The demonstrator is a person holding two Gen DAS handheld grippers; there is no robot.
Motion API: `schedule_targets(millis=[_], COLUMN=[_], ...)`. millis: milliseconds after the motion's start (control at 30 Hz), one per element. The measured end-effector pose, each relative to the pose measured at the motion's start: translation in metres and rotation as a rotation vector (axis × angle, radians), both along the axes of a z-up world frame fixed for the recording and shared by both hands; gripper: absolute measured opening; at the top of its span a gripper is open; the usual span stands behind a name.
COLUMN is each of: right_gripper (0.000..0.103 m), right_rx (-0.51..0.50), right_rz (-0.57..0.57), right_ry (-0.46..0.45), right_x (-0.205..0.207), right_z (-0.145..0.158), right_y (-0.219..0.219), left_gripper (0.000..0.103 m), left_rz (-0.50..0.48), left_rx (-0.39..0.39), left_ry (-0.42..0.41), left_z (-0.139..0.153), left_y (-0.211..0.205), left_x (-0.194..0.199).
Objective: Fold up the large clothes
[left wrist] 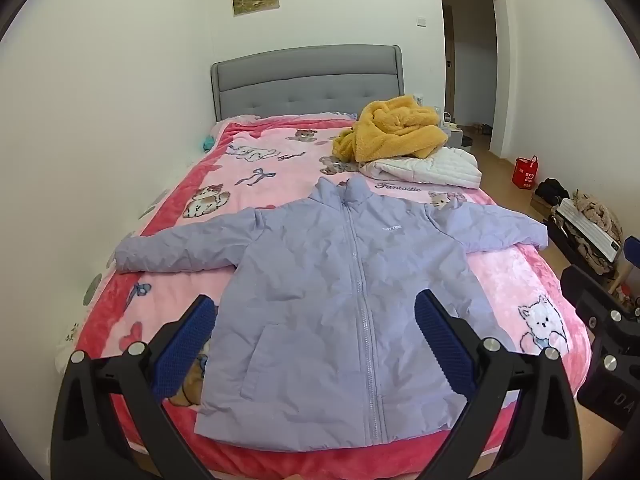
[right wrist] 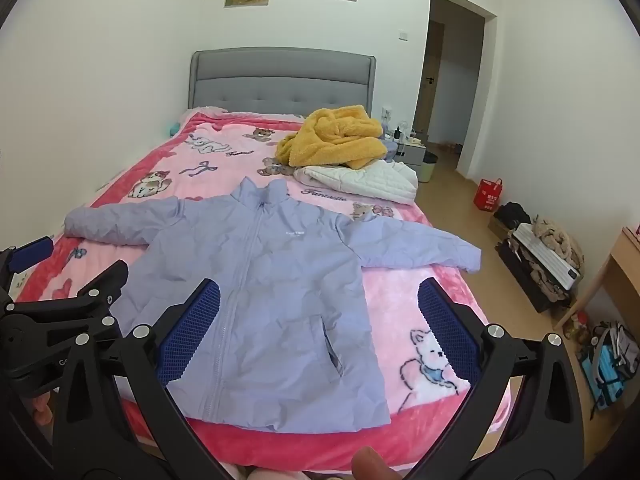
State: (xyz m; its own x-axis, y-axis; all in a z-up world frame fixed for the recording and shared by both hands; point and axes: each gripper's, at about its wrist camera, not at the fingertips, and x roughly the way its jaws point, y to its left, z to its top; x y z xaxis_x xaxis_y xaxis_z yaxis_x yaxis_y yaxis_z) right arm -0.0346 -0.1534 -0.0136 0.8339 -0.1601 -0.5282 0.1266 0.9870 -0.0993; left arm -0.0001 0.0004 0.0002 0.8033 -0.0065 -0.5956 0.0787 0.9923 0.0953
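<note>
A lavender zip-up jacket lies flat and face up on the pink bed blanket, sleeves spread to both sides, hem at the near edge. My left gripper hovers open above the jacket's lower half, nothing between its blue pads. In the right wrist view the same jacket fills the middle, and my right gripper hangs open over its right pocket side and the blanket. The left gripper's black frame shows at the left of that view. Neither gripper touches the cloth.
A yellow fleece garment sits crumpled on a white quilted one at the bed's far right. Grey headboard behind. On the floor right of the bed: a red bag, piled items, a wooden desk corner.
</note>
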Motion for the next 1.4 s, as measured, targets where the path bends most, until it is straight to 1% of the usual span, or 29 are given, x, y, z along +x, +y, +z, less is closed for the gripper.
schedule_targets(millis=[233, 400, 533, 733, 867, 1400], right_gripper=[0.095, 0.095, 0.095, 0.095, 0.095, 0.095], right_rx=[0.008, -0.01, -0.01, -0.009, -0.009, -0.01], right_rz=[-0.001, 0.005, 0.005, 0.006, 0.012, 0.015], right_ry=[0.0, -0.001, -0.005, -0.004, -0.002, 0.001], right_x=[-0.0002, -0.0019, -0.0007, -0.0008, -0.0004, -0.0014], right_z=[-0.0013, -0.0003, 0.0037, 0.0045, 0.0055, 0.0055], right_y=[-0.0012, 0.0006, 0.0011, 0.0012, 0.0032, 0.0061], left_gripper=[0.098, 0.098, 0.098, 0.098, 0.098, 0.098], left_rz=[-0.002, -0.005, -0.005, -0.003, 0.001, 0.002], left_rx=[-0.003, 0.005, 0.013, -0.018, -0.004, -0.001], left_ry=[-0.006, -0.002, 0.0, 0.003, 0.006, 0.011], left_z=[0.0011, 0.001, 0.006, 0.009, 0.0058, 0.0023], left_y=[0.002, 0.0006, 0.0022, 0.0079, 0.0059, 0.005], left_x=[-0.0016, -0.0015, 0.0003, 0.0021, 0.0016, 0.0013])
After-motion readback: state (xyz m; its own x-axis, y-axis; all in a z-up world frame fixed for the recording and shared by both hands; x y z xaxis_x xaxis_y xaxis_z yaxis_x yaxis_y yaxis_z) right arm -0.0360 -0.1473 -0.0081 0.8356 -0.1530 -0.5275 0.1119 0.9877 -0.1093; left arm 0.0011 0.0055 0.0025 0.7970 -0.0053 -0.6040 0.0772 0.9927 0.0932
